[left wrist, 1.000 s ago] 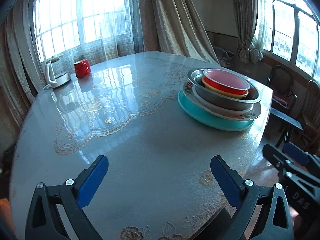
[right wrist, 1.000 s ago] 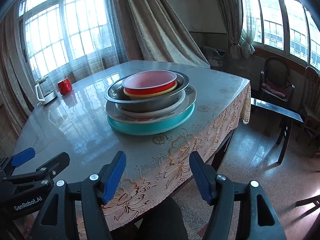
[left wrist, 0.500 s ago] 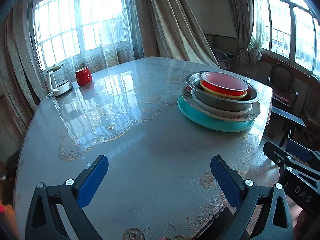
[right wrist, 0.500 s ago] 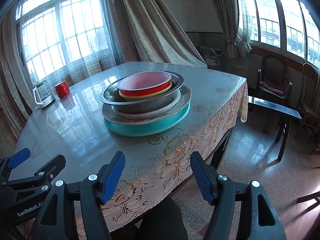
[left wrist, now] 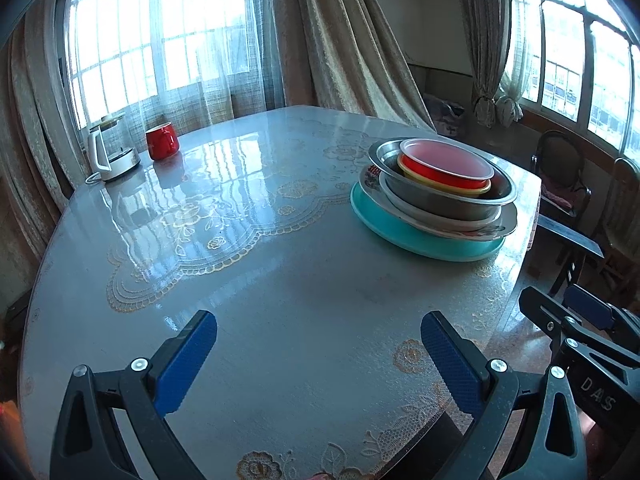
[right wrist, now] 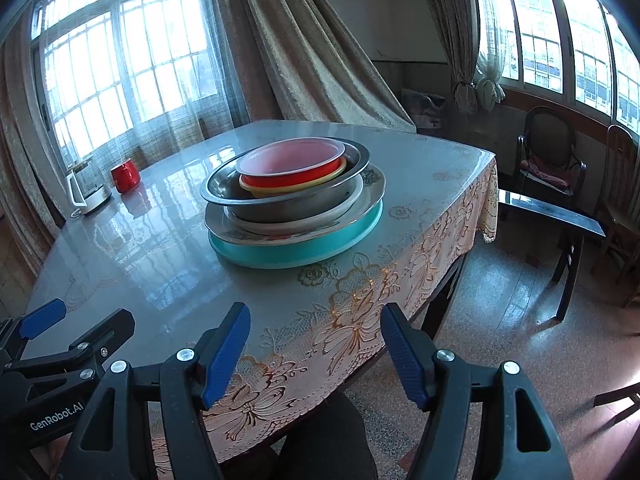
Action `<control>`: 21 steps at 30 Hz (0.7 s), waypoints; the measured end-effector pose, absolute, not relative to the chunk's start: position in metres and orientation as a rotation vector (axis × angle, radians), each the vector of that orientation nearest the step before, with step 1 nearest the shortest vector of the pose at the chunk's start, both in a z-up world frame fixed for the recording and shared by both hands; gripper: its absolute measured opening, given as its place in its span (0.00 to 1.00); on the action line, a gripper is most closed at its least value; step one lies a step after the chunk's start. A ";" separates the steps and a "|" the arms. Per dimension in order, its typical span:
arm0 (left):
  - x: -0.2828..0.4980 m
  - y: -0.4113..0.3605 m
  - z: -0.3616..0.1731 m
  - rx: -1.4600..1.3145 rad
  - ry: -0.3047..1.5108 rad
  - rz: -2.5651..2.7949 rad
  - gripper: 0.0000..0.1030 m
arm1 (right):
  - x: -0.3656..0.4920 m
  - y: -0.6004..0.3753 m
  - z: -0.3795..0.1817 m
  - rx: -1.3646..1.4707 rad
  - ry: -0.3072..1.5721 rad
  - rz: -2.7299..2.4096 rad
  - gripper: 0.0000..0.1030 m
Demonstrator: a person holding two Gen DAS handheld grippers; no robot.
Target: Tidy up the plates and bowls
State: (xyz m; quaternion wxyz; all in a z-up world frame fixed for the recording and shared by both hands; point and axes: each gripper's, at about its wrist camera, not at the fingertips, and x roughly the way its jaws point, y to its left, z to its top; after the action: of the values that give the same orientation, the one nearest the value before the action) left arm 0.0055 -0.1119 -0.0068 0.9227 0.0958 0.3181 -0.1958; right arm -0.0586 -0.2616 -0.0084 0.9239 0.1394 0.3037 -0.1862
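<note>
One stack of dishes stands on the table's right part. A teal plate [left wrist: 416, 240] [right wrist: 296, 254] is at the bottom, a patterned plate [left wrist: 496, 229] [right wrist: 372, 192] above it, then a white dish and a steel bowl [left wrist: 448, 200] [right wrist: 288, 204]. Inside the bowl nest a yellow bowl, a red bowl [left wrist: 440, 174] [right wrist: 296, 178] and a clear pinkish bowl on top. My left gripper [left wrist: 318, 328] hangs open over bare table, well short of the stack. My right gripper [right wrist: 316, 320] is open too, above the table's near edge, with nothing between its fingers.
A red mug [left wrist: 161, 142] [right wrist: 125, 176] and a white kettle [left wrist: 108, 148] stand at the table's far left. A lace cloth under a glossy cover drapes the table edge [right wrist: 472, 208]. Chairs [right wrist: 548, 152] and a dark bench [right wrist: 556, 216] stand to the right on the floor.
Both views have tilted up very slightly, so the stack sits a little lower in frame. No dish has moved and both grippers stay open.
</note>
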 end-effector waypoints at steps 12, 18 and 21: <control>0.007 -0.113 -0.008 0.180 0.677 -0.424 1.00 | -0.057 -0.262 -0.009 0.285 0.627 -0.379 0.67; 0.006 -0.116 -0.009 0.196 0.672 -0.419 1.00 | -0.056 -0.262 -0.010 0.284 0.632 -0.375 0.67; 0.003 -0.118 -0.008 0.209 0.650 -0.407 1.00 | -0.055 -0.263 -0.010 0.282 0.631 -0.376 0.67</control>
State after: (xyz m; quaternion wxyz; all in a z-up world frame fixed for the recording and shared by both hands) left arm 0.0031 -0.1178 -0.0081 0.9221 0.1016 0.3165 -0.1980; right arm -0.0547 -0.2626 -0.0100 0.9236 0.1376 0.3073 -0.1832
